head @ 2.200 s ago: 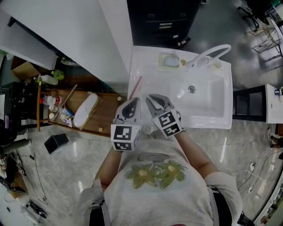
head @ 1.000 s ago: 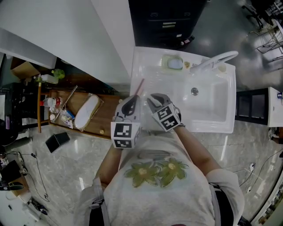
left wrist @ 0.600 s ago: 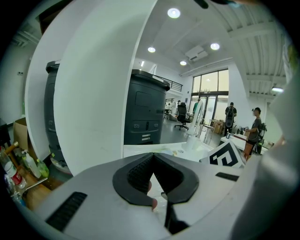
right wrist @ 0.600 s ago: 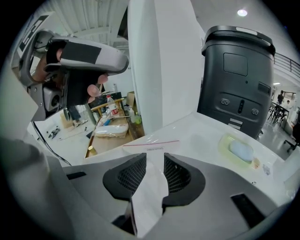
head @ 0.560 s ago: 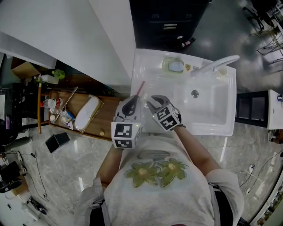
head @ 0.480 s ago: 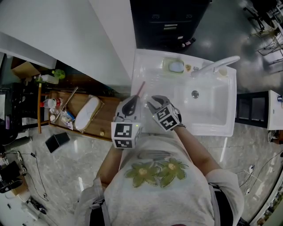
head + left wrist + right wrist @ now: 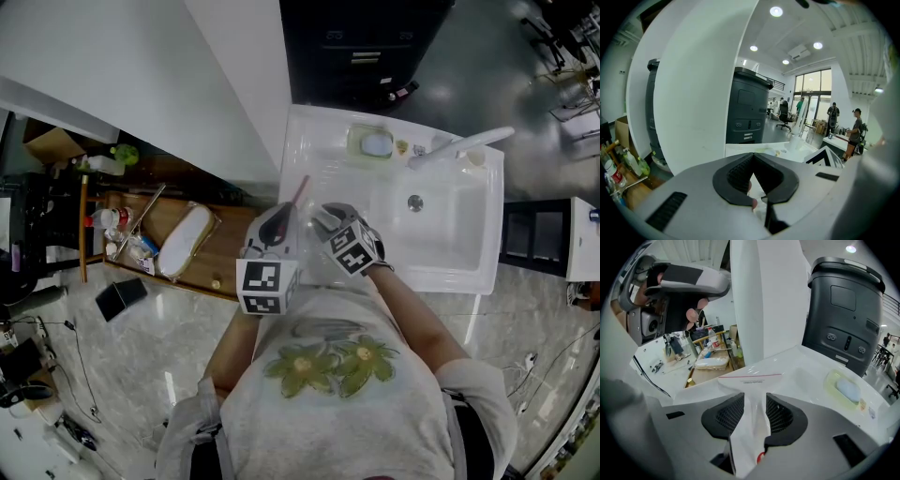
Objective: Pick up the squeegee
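Note:
The squeegee (image 7: 298,191) is white with a thin red edge along its blade. It sits over the left rim of the white sink (image 7: 469,272), and I cannot tell whether it touches it. In the right gripper view its blade (image 7: 750,377) lies crosswise ahead and its white handle runs back between the jaws. My right gripper (image 7: 324,215) (image 7: 751,398) is shut on that handle. Just left of it, my left gripper (image 7: 281,215) (image 7: 752,157) has its tips together. A small pinkish thing shows low between its pads; I cannot tell what it is.
A soap dish (image 7: 377,142) (image 7: 846,387) sits at the sink's back rim beside the faucet (image 7: 459,147). The basin with its drain (image 7: 415,202) lies to the right. A wooden shelf (image 7: 178,234) with bottles stands left, a white wall behind it, a black cabinet (image 7: 366,47) beyond the sink.
The right gripper's jaws have narrowed since the earliest frame and now hold the squeegee handle. Both grippers stay close together over the sink's left rim; the view has shifted slightly.

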Demonstrator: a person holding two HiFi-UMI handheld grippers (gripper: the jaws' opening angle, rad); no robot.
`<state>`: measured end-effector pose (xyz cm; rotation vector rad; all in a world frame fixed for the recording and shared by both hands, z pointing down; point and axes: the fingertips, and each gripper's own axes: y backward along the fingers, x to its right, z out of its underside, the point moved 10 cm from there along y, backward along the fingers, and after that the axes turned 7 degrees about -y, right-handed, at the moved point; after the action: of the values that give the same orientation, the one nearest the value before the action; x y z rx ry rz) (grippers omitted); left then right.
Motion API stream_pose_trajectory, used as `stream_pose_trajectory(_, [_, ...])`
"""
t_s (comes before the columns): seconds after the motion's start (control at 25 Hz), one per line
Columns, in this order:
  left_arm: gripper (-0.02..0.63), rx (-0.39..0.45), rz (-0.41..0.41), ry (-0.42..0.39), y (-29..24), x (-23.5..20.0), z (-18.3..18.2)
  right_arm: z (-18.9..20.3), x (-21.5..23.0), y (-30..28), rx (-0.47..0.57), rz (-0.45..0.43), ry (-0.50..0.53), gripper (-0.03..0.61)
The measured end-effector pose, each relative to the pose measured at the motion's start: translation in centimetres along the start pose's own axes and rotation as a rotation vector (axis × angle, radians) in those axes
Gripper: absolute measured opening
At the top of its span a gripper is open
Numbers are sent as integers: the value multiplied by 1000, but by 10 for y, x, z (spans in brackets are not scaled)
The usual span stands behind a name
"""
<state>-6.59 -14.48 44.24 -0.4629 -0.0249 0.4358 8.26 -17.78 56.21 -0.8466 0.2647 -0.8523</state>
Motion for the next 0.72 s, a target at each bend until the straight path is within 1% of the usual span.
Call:
stream_pose_trajectory(0.24, [9, -8, 5, -3, -5, 1, -1, 2, 0, -12, -26, -10, 12, 121])
stream_pose_trajectory(0.72, [9, -23, 9, -1, -8, -5, 0, 2, 0, -24, -45, -19, 15, 121])
